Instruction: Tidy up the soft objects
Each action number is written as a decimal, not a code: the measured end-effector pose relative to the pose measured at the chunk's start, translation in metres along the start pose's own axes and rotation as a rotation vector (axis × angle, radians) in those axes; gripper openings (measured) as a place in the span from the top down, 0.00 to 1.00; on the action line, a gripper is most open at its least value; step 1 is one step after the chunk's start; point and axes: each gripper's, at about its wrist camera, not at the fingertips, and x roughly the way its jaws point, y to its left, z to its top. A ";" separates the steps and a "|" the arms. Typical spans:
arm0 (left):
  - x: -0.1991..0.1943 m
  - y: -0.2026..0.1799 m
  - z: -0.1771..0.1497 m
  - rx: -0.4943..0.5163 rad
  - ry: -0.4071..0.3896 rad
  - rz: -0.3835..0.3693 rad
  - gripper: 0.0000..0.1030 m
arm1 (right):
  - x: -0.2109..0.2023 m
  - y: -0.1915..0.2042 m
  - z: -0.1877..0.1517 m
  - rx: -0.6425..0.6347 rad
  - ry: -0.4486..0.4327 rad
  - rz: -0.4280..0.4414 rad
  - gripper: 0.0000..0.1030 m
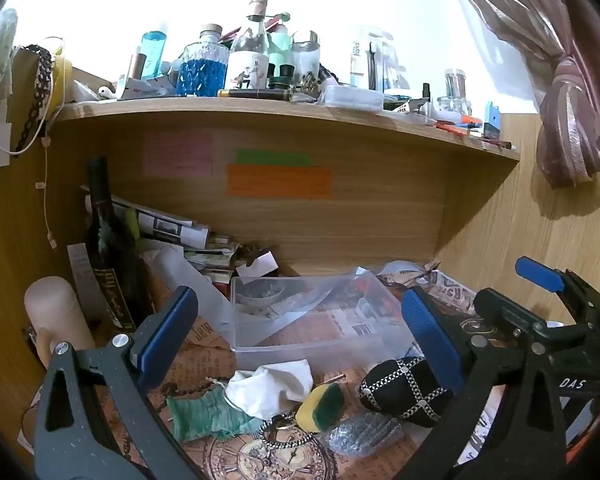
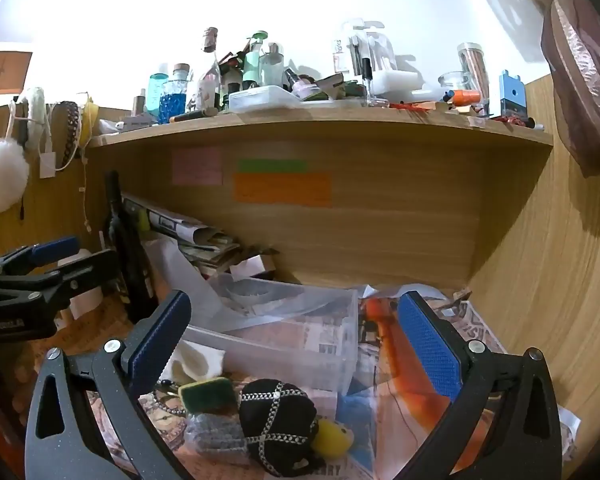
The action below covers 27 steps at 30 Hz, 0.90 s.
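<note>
while both claws gape, bin (image 1: 300, 320) w/ room inside

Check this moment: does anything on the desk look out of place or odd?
Yes. The soft items, white cloth, green cloth, sponge and black studded pouch, lie loose in front of the clear plastic bin, not in it. Behind, papers slump against a dark bottle.
</note>
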 end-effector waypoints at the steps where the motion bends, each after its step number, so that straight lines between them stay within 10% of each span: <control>1: 0.000 0.001 0.000 -0.016 0.000 -0.004 0.00 | 0.000 0.000 0.000 -0.006 0.002 -0.001 0.00; 27: 0.000 0.001 -0.005 -0.002 -0.006 0.003 0.00 | 0.000 -0.001 0.002 0.028 0.002 0.028 0.00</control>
